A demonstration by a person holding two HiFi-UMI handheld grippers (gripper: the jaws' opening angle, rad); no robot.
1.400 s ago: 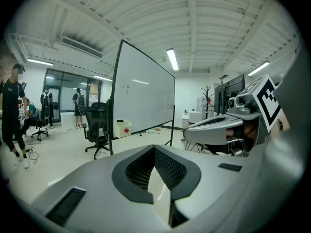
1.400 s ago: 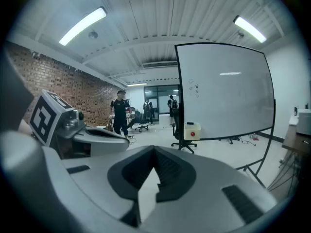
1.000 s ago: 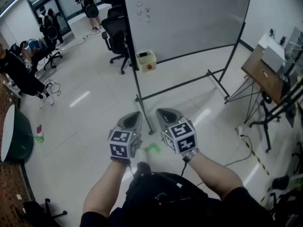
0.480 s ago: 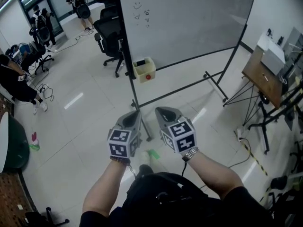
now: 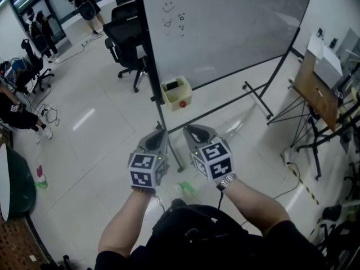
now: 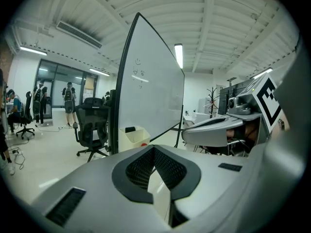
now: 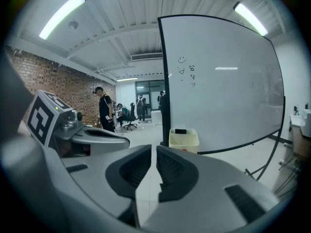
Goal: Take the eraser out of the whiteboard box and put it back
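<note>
Pale yellow plastic is what I am aiming at: the whiteboard box (image 5: pixel 176 96) is hanging on the frame of the whiteboard (image 5: pixel 230 27), straight ahead of my two hand-held grippers and well apart from them. A dark thing is lying in its open top, and I am taking it for the eraser (image 7: pixel 180 131), though it is too small to be sure.

I am holding the left hand-held gripper (image 6: pixel 153 149) with its jaws pressed together and nothing between them. The right hand-held gripper (image 7: pixel 155 152) is just beside it, on its right. Its jaws have just been opening; only a narrow gap is showing, with nothing in it.

I am judging that the step in hand is the approach, so the task itself is not yet begun: the eraser is sitting in the box, untouched.

For the next move, I am thinking the right jaws are needing to open much wider. Then I am needing to bring them over the rim of the box and down around the eraser before closing.
</note>
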